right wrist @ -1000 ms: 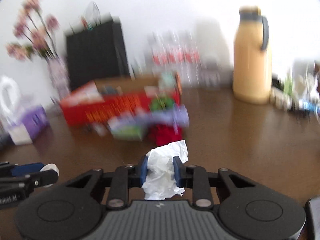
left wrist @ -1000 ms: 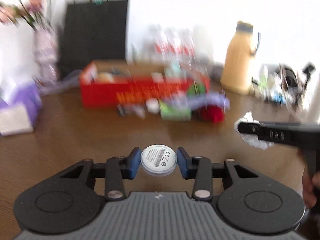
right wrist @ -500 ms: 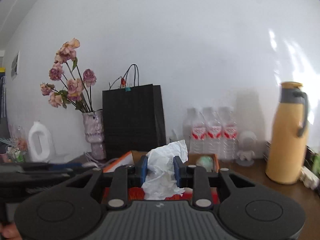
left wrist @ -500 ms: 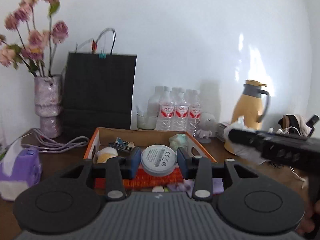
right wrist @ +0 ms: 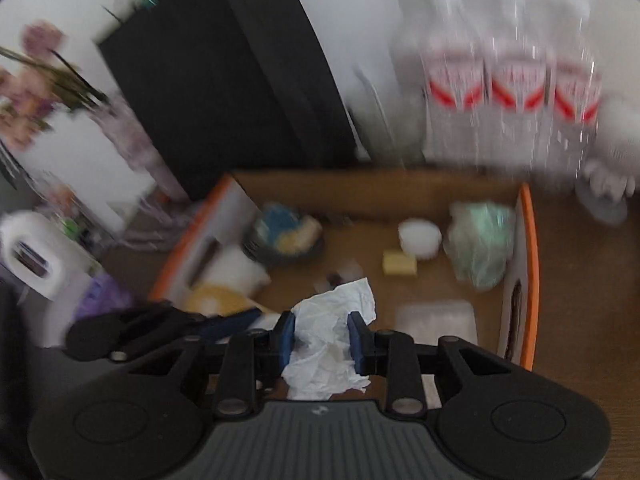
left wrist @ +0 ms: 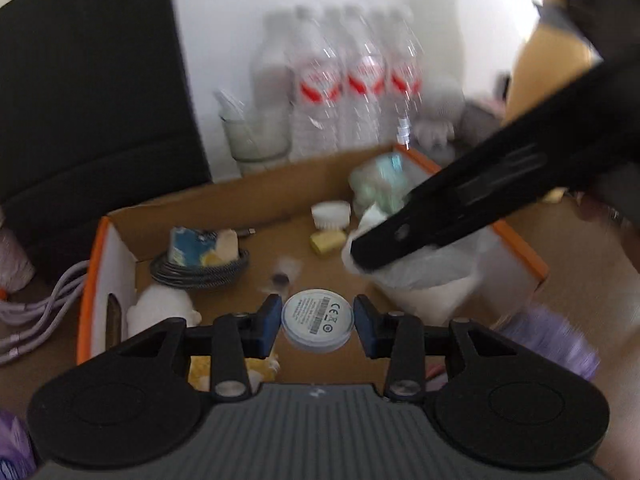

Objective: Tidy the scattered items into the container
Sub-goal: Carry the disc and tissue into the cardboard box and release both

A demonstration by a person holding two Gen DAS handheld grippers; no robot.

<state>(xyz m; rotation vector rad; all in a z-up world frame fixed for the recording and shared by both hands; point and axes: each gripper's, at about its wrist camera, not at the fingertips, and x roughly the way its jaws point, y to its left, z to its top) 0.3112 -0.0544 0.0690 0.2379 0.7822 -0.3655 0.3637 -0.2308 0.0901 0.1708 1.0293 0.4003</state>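
Note:
My left gripper is shut on a white round disc with a printed label, held over the open cardboard box with orange sides. My right gripper is shut on a crumpled white tissue, also over the box. In the left wrist view the right gripper's finger reaches in from the right with the tissue under it. In the right wrist view the left gripper shows at lower left.
Inside the box lie a coiled dark cable with a blue-yellow item, a yellow block, a white cap, and a pale green bundle. Behind stand water bottles, a black bag, a glass, and a yellow jug.
Both grippers have tilted down and moved forward over the box, which now fills the view from above. Each still holds its item.

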